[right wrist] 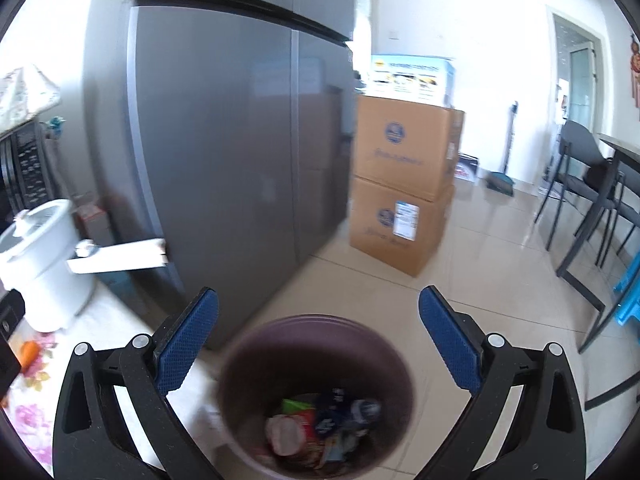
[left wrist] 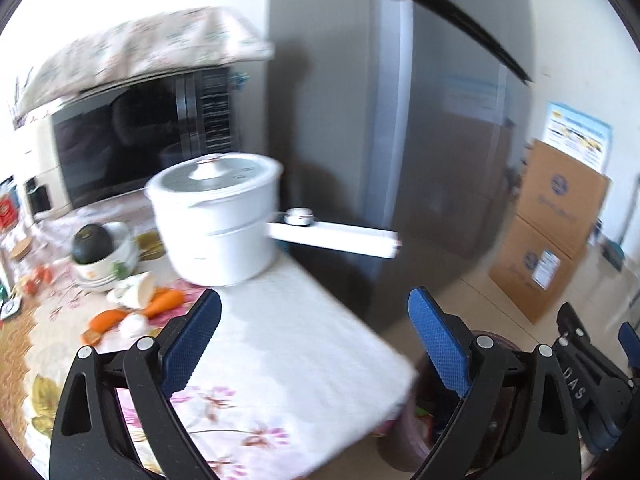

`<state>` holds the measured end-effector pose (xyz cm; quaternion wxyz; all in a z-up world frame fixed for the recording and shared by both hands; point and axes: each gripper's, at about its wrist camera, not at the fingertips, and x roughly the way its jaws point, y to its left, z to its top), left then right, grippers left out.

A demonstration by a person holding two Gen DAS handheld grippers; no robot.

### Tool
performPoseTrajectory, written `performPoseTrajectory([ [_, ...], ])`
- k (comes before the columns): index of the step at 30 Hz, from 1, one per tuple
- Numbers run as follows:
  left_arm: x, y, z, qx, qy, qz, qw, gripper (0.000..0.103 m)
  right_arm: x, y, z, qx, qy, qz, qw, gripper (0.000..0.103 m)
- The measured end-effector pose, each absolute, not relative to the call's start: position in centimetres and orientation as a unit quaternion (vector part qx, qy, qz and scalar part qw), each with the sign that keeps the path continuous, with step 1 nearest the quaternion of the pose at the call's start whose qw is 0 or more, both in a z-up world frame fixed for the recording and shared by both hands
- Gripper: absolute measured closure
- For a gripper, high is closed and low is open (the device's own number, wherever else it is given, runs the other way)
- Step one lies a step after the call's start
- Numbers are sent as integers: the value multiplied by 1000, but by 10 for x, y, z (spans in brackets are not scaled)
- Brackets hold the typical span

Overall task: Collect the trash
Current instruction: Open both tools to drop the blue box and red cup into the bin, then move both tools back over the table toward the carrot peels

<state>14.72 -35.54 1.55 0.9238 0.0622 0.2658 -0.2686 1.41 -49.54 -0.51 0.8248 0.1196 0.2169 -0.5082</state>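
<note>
Both jaw pairs spread, empty: left gripper (left wrist: 314, 344), right gripper (right wrist: 318, 340). Round dark-purple plastic trash bin (right wrist: 248, 364) directly under right; remaining scraps (left wrist: 132, 320) left, nearer left.

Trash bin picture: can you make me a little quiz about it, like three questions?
1. True or false: the bin is empty.
2. What stands beside the fridge on the floor? A) stacked cardboard boxes B) a bicycle C) a dog
3. Fill in: the right gripper has its jaws ____ and holds nothing.

Key:
1. False. Wrappers lie at the bottom.
2. A
3. open
</note>
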Motion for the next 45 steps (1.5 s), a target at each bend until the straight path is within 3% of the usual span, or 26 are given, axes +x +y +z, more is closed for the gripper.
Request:
performPoseTrajectory([
  [10,210,-262,14,9,281,-192,940,11,98,-418,16,79,208,-449,865,7],
  [27,290,-156,-19,-17,322,-86,943,11,215,-315,-1,10,230,-348,909,7],
  [36,333,-125,-43,0,367,-54,929,11,258,-285,-23,11,262,-300,917,7],
  [45,387,-119,-93,86,443,-88,888,11,290,-280,-55,29,320,-248,914,7],
])
